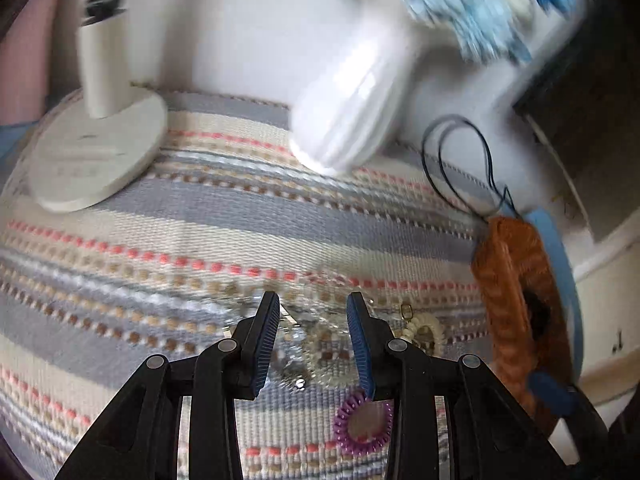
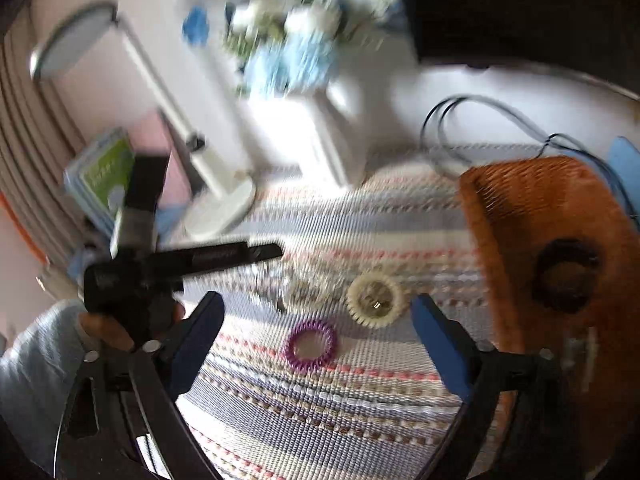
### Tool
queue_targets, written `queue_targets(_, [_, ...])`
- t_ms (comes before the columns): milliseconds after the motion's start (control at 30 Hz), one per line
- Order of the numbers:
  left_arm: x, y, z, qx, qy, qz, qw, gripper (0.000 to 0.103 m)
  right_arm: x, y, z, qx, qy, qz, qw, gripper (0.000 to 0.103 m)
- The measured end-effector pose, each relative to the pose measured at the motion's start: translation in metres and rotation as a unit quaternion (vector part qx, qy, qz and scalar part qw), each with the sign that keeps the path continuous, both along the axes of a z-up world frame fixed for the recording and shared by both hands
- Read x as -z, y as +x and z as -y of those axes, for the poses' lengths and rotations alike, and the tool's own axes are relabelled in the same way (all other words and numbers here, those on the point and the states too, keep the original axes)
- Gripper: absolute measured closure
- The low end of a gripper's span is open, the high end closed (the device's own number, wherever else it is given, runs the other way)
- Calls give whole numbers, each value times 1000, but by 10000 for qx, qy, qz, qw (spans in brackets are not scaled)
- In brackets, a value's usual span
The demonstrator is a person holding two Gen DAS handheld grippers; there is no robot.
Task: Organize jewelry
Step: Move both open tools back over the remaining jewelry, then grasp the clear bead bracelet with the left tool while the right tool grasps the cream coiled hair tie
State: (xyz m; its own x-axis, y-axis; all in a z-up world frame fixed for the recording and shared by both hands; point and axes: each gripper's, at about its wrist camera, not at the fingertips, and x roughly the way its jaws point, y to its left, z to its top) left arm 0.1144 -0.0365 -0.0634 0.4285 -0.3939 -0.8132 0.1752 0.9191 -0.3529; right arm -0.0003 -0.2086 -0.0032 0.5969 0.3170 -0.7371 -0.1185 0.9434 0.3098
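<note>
Left wrist view looks down over the left gripper [image 1: 314, 322], whose fingers stand partly apart with nothing pinched; between and just past their tips lies a blurred heap of clear and silvery jewelry [image 1: 298, 338] on the striped woven mat [image 1: 200, 216]. A purple spiral ring [image 1: 363, 424] sits under the right-hand finger, close to its base, and a cream spiral ring [image 1: 426, 332] lies just outside that finger. The orange woven basket [image 1: 516, 300] stands further out on the same side, likely the place where the pieces are being gathered; a dark ring [image 2: 566, 274] already rests in it.

From the right wrist, the right gripper [image 2: 316, 338] has its fingers spread wide and empty. The purple ring lies between them, near the middle of the gap, with the cream ring just beyond, nearer the right-hand finger. The basket sits immediately outside that finger, so a short carry should suffice.
</note>
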Motion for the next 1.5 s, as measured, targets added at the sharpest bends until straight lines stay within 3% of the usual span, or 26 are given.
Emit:
queue_targets(67, [9,5,15,159,153,-63,9997,67,21,10,-5,137,-134,-297,9994,16])
queue_targets(200, [20,10,26,113,446,22,9989,68,43,20,-6,678,-670,-354,9948,17])
queue_targets(333, [25,10,39,227,739,156,9969,68,63,30,-3,645,-704,-606,9936,20])
queue_targets(400, [27,9,43,191,869,304,9956,81,70,34,-4,671,-837,-589,9925,20])
queue_targets(433, [28,8,44,187,947,357,9947,94,71,34,-5,661,-922,-446,9925,20])
queue_targets(500, [30,7,48,227,1041,462,9932,95,72,36,-7,632,-1024,-386,9920,20])
queue_targets(600, [20,5,44,158,936,617,9936,95,72,37,-9,548,-1123,-236,9919,22])
queue_targets(667, [10,4,37,60,746,681,9949,95,72,35,-5,470,-1217,-130,9914,32])
queue_targets(733, [1,3,31,38,525,695,9962,95,70,37,-4,327,-1167,-126,9925,49])
queue_targets(967, [-25,-11,19,28,294,948,9951,95,59,28,10,427,-817,-227,9955,49])
queue_targets(1300, [-40,-17,17,-89,186,1041,9944,95,5,2,9,128,-776,569,9953,49])
queue_targets(1500, [-51,-19,21,-13,87,1098,9939,95,-8,-12,19,252,-674,724,9948,49])
